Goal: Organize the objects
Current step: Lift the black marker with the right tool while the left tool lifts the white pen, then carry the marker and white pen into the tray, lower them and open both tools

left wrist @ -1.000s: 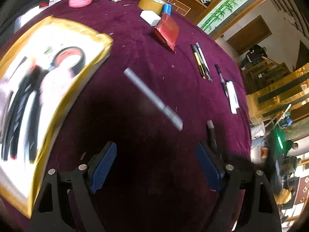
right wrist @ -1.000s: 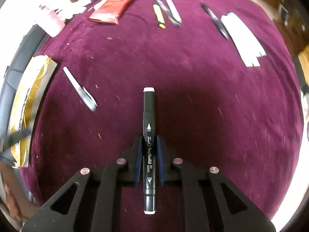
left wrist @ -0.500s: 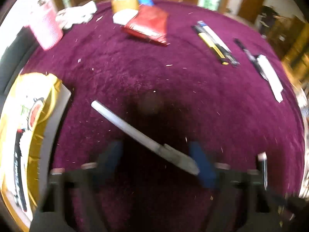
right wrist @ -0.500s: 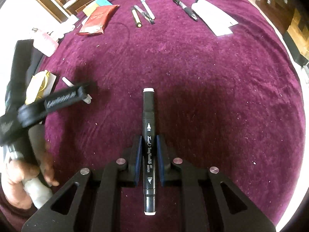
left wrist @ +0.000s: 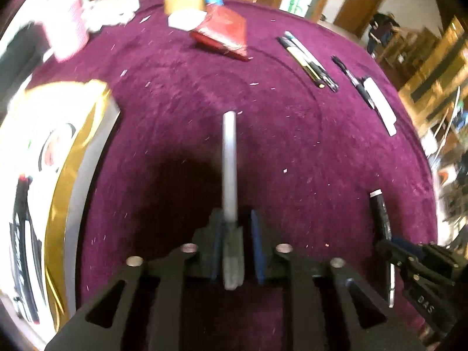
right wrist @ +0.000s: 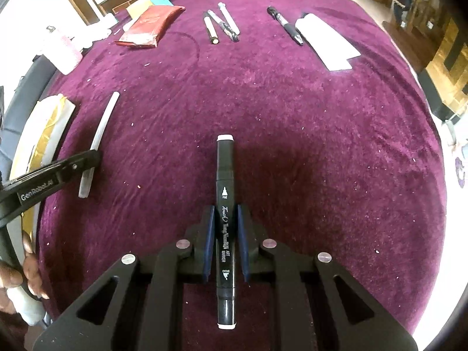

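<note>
On the purple velvet worktop (right wrist: 292, 102), the left gripper (left wrist: 235, 228), wide open a second ago, has closed around the grey pen (left wrist: 229, 169), while the right gripper (right wrist: 223, 219) still clamps the black marker (right wrist: 224, 181), so both await sorting.

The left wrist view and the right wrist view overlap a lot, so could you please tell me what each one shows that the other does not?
Only the left wrist view shows the roll of tan tape at the far edge.

Only the right wrist view shows the printed lettering on the black double-ended marker held in the right hand-held gripper.

Both show the purple velvet cloth, the red flat pouch, the long grey pen between the closed-in fingers of the left hand-held gripper, and the white paper strip.
</note>
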Motion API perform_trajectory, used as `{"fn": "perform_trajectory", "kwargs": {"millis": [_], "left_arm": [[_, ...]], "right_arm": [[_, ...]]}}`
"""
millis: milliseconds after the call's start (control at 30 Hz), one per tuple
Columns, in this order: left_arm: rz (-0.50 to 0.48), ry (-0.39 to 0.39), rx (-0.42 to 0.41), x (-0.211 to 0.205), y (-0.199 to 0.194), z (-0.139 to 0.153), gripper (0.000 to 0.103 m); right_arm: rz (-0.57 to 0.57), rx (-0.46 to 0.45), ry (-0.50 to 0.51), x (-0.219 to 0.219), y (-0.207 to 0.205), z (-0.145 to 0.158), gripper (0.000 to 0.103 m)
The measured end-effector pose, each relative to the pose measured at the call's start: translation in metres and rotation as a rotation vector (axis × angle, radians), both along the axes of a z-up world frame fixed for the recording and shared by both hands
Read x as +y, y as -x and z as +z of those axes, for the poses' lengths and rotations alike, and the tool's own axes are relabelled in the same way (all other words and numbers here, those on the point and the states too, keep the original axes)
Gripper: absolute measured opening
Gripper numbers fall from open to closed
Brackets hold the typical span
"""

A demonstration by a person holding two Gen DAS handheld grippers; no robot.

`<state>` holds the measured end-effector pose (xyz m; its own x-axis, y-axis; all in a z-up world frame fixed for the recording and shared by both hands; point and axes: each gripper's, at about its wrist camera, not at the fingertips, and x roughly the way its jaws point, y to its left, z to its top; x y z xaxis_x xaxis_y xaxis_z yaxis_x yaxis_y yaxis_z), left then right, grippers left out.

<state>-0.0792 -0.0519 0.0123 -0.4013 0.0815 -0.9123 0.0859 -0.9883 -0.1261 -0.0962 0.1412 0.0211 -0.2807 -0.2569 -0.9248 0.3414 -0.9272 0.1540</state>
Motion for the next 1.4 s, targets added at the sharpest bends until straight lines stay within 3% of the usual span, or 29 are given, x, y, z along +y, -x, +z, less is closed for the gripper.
{"fn": "perform_trajectory", "kwargs": {"millis": [100, 167, 200, 233, 300, 433, 633, 867, 1067, 1233, 1400], "left_arm": [[-0.107, 0.105, 0.011, 0.029, -0.004, -0.004, 0.063], [-0.139, 0.207, 0.057, 0.045, -0.01, -0.004, 0.064], [-0.141, 0.197, 0.063, 0.045, -0.012, -0.003, 0.056], [-0.157, 0.149, 0.057, 0.042, -0.013, -0.001, 0.038], [-0.202, 0.166, 0.05, 0.045, -0.016, 0.005, 0.007], [-0.288, 0.155, 0.068, 0.049, -0.029, 0.015, 0.006], [-0.301, -0.037, 0.086, 0.022, -0.056, 0.042, 0.007], [-0.294, -0.191, 0.137, -0.024, -0.086, 0.076, 0.007], [-0.204, -0.287, 0.17, -0.091, -0.115, 0.096, 0.007], [-0.088, -0.303, 0.202, -0.155, -0.141, 0.107, 0.007], [0.04, -0.282, 0.216, -0.216, -0.16, 0.105, 0.007]], "right_arm": [[0.012, 0.063, -0.081, -0.012, -0.007, 0.0, 0.013], [0.025, 0.107, -0.141, -0.021, -0.014, 0.001, 0.014], [0.023, 0.113, -0.156, -0.022, -0.014, 0.001, 0.013], [0.011, 0.108, -0.153, -0.021, -0.013, 0.002, 0.013], [-0.028, 0.077, -0.112, -0.014, -0.011, 0.003, 0.012], [-0.082, 0.019, 0.005, 0.001, -0.021, 0.009, 0.012], [-0.149, -0.028, 0.154, 0.009, -0.045, 0.029, 0.012], [-0.169, -0.054, 0.283, -0.012, -0.067, 0.054, 0.012], [-0.145, -0.053, 0.366, -0.045, -0.079, 0.078, 0.012], [-0.088, -0.076, 0.436, -0.088, -0.083, 0.09, 0.013], [0.003, -0.088, 0.444, -0.146, -0.088, 0.097, 0.013]]}}
